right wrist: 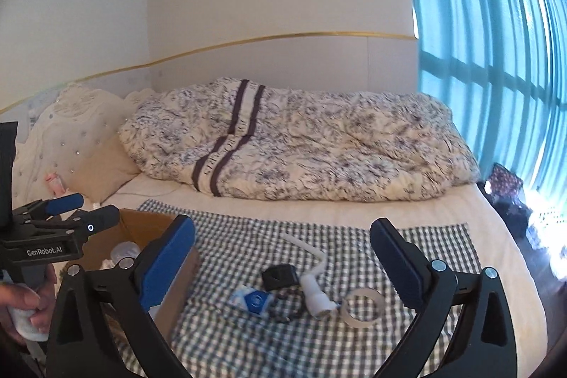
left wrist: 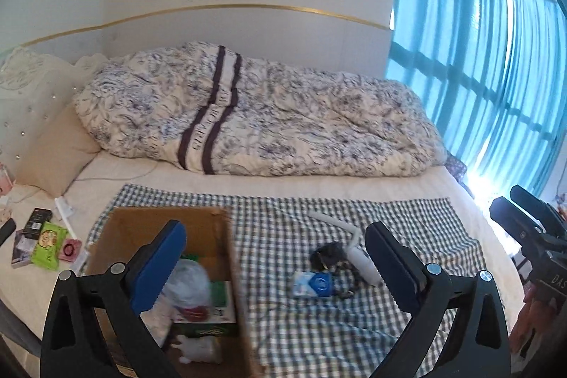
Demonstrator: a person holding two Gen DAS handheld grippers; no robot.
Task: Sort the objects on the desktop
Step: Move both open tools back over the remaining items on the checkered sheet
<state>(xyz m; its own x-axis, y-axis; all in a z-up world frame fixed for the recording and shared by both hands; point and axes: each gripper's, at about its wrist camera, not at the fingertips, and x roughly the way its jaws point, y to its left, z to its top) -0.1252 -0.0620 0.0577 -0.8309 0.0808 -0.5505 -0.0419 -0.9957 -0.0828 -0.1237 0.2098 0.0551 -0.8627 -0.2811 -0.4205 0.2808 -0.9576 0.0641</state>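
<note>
Both sets of jaws wide open, empty. Tape roll (right wrist: 361, 309) flat on checked cloth (right wrist: 248, 335), ahead, right of centre of right gripper (right wrist: 283, 257); left gripper (left wrist: 274, 257) nearer box (left wrist: 226, 257).

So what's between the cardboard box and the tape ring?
In the right wrist view: a blue-white packet, a black thing and a white tube, between box and tape ring.

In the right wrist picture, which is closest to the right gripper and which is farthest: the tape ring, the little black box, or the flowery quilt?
Counting out from the right gripper:
1. Tape ring, on the checked cloth, low between the fingers, right of middle.
2. Little black box, farther back on the cloth, middle.
3. Flowery quilt, bunched along the wall, far beyond the cloth.
</note>
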